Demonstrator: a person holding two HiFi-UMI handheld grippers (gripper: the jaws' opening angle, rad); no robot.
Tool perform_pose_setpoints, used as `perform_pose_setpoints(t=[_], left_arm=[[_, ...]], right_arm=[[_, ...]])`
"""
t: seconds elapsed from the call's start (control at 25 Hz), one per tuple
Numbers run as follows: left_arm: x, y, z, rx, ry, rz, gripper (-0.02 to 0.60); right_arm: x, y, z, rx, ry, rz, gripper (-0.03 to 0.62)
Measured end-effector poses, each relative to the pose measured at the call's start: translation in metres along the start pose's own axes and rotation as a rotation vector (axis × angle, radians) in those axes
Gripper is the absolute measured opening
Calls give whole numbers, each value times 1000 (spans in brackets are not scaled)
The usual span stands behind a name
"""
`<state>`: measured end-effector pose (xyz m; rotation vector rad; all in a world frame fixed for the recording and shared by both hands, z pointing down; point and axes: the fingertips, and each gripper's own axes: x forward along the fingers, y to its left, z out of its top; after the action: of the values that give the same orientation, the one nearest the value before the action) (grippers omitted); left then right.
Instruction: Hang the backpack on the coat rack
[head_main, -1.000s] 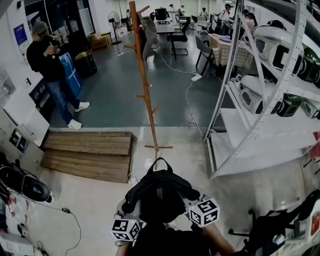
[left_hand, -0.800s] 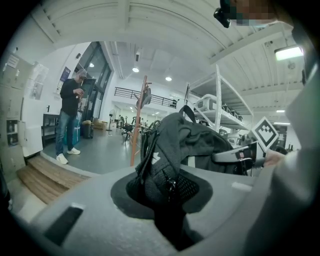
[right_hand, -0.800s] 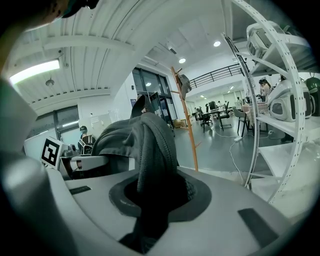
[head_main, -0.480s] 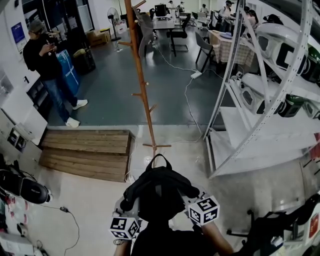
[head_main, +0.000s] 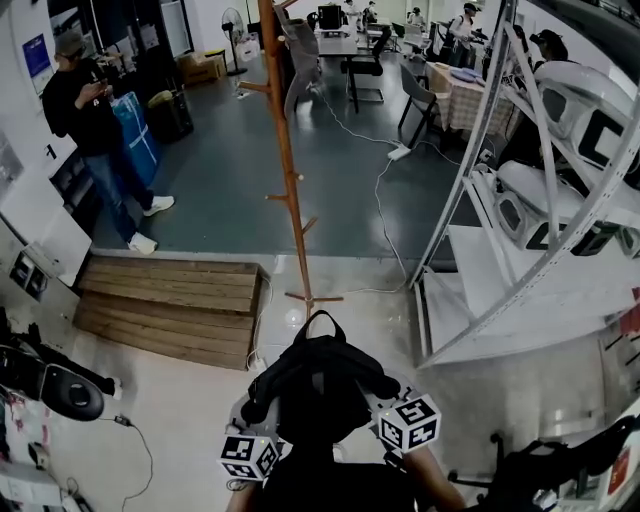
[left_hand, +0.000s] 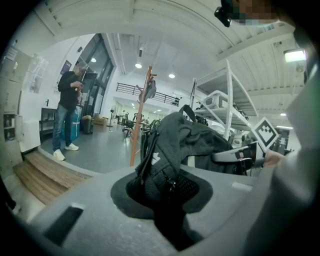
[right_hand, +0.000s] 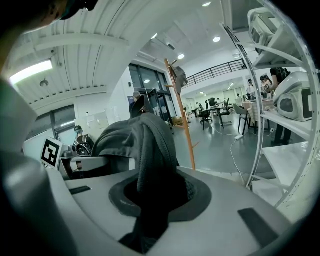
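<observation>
Overhead, the head view shows the black backpack (head_main: 318, 385) carried between the left tongs (head_main: 248, 425) and right tongs (head_main: 392, 410), near the foot of the wooden coat rack (head_main: 288, 170). The left gripper view shows its tongs clamped on the backpack's mesh strap. The right gripper view shows its tongs pinching dark backpack fabric, with the rack beyond.

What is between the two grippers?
The black backpack. In the head view it hangs between the left gripper and the right gripper, and each gripper's own view shows its jaws shut on the fabric.
</observation>
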<state>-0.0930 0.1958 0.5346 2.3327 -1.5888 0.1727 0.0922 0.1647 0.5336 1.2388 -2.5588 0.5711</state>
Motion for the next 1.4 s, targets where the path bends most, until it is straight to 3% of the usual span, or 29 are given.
perform_pose_setpoints(t=[0.92, 1.4], left_arm=[[148, 114, 70, -31, 4, -5, 86], [202, 138, 109, -14, -27, -29, 86]], right_arm=[[164, -63, 97, -11, 41, 22, 75], [212, -95, 142, -26, 16, 25, 75]])
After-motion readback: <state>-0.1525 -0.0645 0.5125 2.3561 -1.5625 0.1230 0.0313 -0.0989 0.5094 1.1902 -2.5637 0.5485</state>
